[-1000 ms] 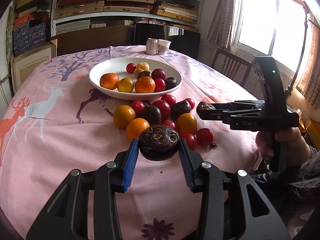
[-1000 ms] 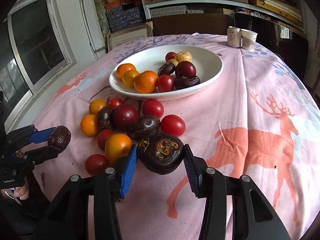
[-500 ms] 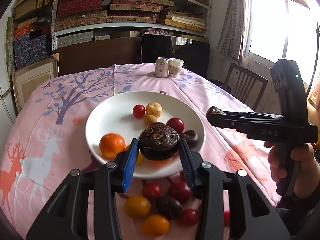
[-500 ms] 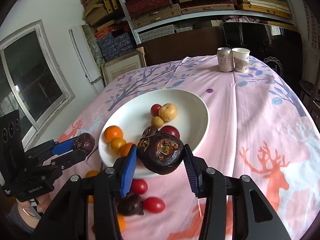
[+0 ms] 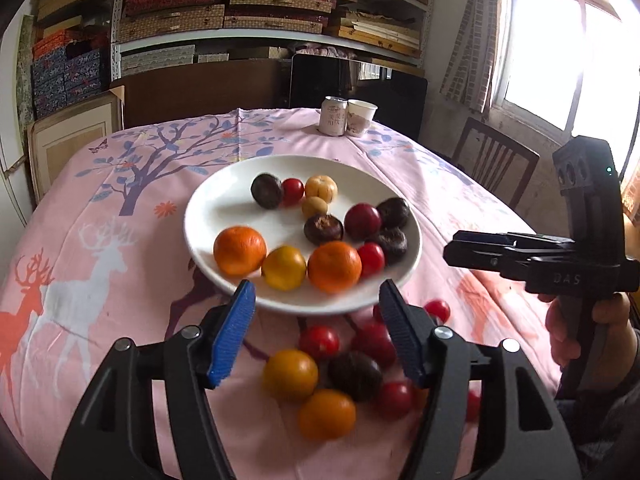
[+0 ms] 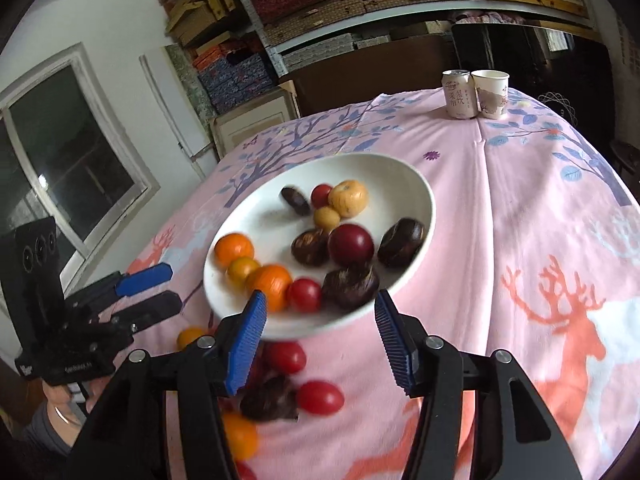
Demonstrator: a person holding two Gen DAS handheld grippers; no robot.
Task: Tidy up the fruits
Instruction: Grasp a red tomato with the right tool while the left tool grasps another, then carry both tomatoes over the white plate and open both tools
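A white plate (image 5: 208,204) on the pink tablecloth holds oranges, red tomatoes, pale fruits and several dark mangosteens (image 5: 323,229). It also shows in the right wrist view (image 6: 424,200). My left gripper (image 5: 316,320) is open and empty just before the plate's near rim. My right gripper (image 6: 320,326) is open and empty over the plate's near rim; it shows from the side in the left wrist view (image 5: 452,246). Loose fruits (image 5: 290,374) lie on the cloth in front of the plate.
A drink can (image 5: 333,116) and a paper cup (image 5: 361,117) stand at the table's far edge. A wooden chair (image 5: 494,160) is at the right. Shelves of boxes fill the back wall.
Both grippers have opened and each dropped its dark mangosteen into the plate. Both have lifted and moved toward the plate over the last second.
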